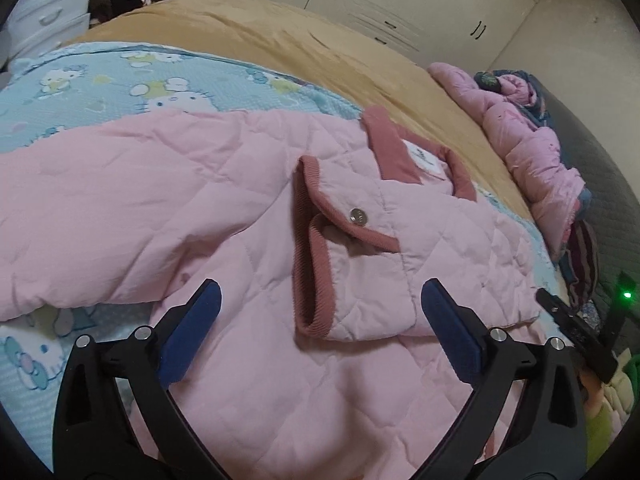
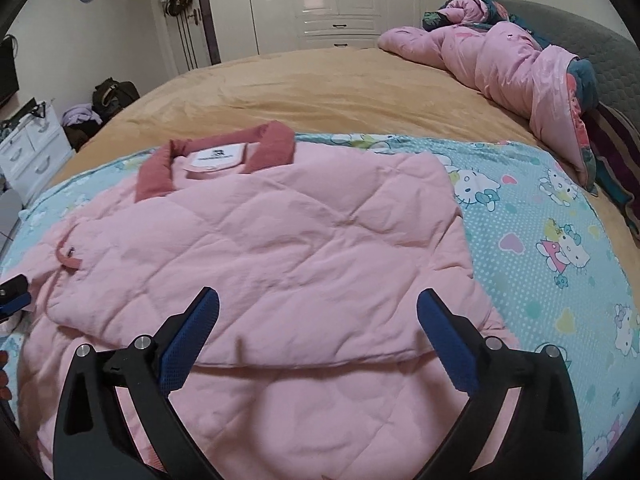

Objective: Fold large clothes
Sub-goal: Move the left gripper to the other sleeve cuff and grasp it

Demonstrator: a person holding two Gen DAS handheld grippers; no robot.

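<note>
Jacket first: a pale pink quilted one with a darker pink ribbed collar, lying on a blue cartoon-print sheet spread over the tan-covered bed. Its sides look already turned in over the middle, with the collar at the far end and the hem nearest the cameras.

Both tools hang above it holding nothing — the left gripper and the right gripper each have their blue pads spread wide, with cloth below them but none pinched.

I judge the side folds are laid and the lengthwise fold comes next. To do it well, take the near hem at both corners, one per gripper, pinch through all layers so the tucked sleeve does not slip out, then carry both corners evenly toward the collar and lay them down square.

From the left wrist you get the folded-in sleeve close up: its ribbed cuff and a metal snap. That detail is barely a sliver at the left edge of the right wrist view. In turn, the right wrist shows the jacket's straight right edge and the far-right heap of pink bedding against the headboard.
</note>
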